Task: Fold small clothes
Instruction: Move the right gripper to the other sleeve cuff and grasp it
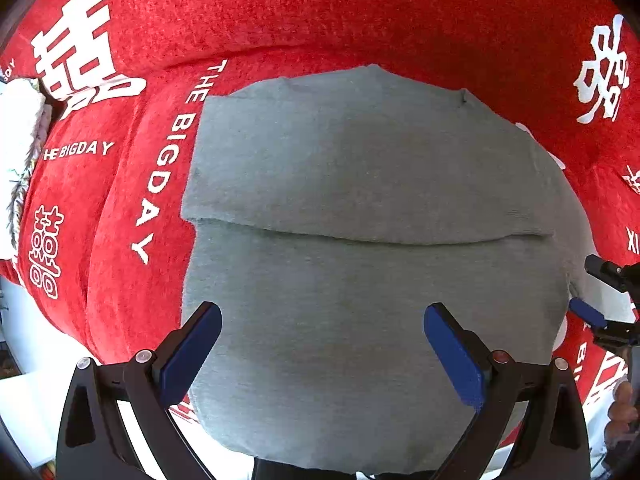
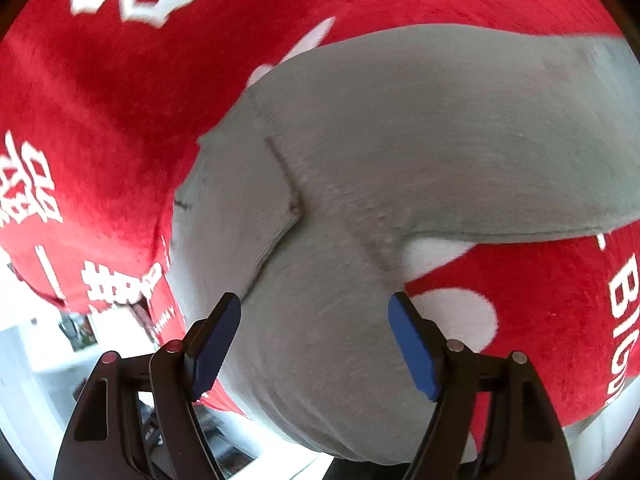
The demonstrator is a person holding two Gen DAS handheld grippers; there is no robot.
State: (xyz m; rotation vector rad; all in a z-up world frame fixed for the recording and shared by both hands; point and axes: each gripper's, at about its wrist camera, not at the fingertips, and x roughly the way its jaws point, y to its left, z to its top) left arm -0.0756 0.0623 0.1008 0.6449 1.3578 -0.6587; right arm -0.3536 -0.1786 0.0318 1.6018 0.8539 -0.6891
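the grey folded garment (image 1: pixel 360 184) lies on the red blanket (image 1: pixel 360 12) straight ahead of the left claw (image 1: pixel 322 356), fold edge running crosswise. left claw gapes wide, empty; the right claw (image 2: pixel 314 344) likewise wide, over the garment's side.

Red cloth (image 1: pixel 320 12) with white characters and "THE BIGDAY" print covers the surface; grey garment (image 1: pixel 360 184) lies flat on it, folded, fold edge running crosswise beyond the left jaws; cloth shows left, right and beyond; in the right wrist view the garment (image 2: pixel 400 152) spans between and past the jaws, cloth (image 2: pixel 100 120) on both sides.
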